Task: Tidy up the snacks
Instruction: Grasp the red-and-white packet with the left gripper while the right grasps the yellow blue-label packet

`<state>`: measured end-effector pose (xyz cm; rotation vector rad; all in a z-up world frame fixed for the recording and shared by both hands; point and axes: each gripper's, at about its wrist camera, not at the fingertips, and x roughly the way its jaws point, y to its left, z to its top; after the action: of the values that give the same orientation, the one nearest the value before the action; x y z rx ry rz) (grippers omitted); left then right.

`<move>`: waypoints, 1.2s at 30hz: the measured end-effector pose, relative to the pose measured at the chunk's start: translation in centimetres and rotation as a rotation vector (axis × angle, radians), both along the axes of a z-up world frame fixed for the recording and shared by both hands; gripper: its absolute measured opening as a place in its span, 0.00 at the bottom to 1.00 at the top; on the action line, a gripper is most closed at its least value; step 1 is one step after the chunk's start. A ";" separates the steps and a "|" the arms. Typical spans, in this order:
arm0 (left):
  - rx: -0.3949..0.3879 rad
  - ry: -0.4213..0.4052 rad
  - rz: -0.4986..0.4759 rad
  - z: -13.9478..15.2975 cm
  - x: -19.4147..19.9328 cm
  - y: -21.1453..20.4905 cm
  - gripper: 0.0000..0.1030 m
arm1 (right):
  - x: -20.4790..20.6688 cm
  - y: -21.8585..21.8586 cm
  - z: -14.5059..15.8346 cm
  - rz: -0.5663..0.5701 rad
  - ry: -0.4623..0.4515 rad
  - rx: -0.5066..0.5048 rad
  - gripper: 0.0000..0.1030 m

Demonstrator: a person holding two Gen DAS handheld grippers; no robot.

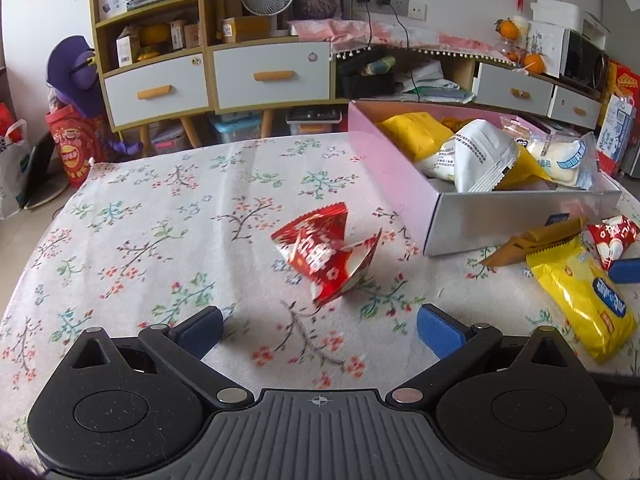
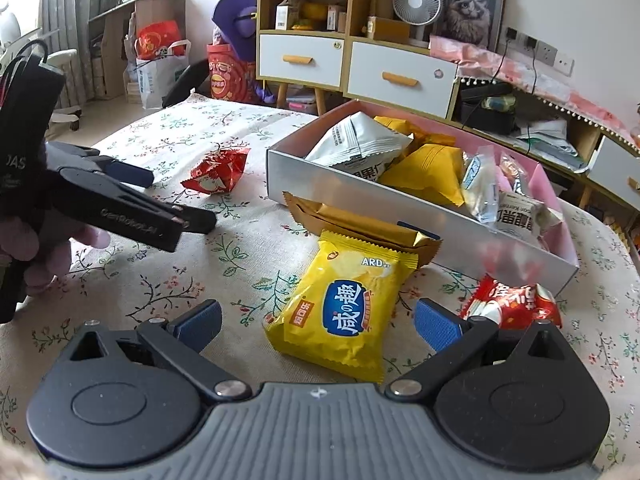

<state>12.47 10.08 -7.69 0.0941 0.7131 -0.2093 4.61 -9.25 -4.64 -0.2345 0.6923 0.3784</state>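
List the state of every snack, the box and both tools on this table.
left tool: open, empty
right tool: open, empty
pink box: open, holding packets
red packet: crumpled, alone on the cloth
yellow packet: sealed, flat, outside the box
gold packet: lying against the box wall
second red packet: outside, by the box corner

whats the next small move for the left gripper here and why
Probably ease the left gripper forward so its open jaws straddle the red snack packet, then close. That packet lies loose on the tablecloth just ahead of the fingertips, outside the pink box that already holds other snacks, and the gripper holds nothing.
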 end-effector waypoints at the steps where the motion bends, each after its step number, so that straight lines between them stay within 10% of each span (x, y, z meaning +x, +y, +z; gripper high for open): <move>1: 0.003 0.000 0.004 0.0 0.2 -0.3 1.00 | 0.1 0.0 -0.1 -0.004 0.001 -0.003 0.99; 14: 0.012 -0.030 0.019 0.2 1.4 -2.0 0.93 | 0.9 0.2 -0.1 -0.024 -0.001 -0.006 0.90; 28: -0.008 -0.021 0.107 0.9 2.2 -1.3 0.38 | 1.1 -0.3 0.4 -0.018 0.009 -0.006 0.62; 36: -0.022 -0.017 0.092 1.0 1.6 -0.8 0.33 | 1.3 -0.9 0.8 -0.011 0.028 0.001 0.48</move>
<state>14.08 9.28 -6.71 0.0420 0.6961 -0.1277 5.93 -10.12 -3.86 -0.2244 0.7204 0.3718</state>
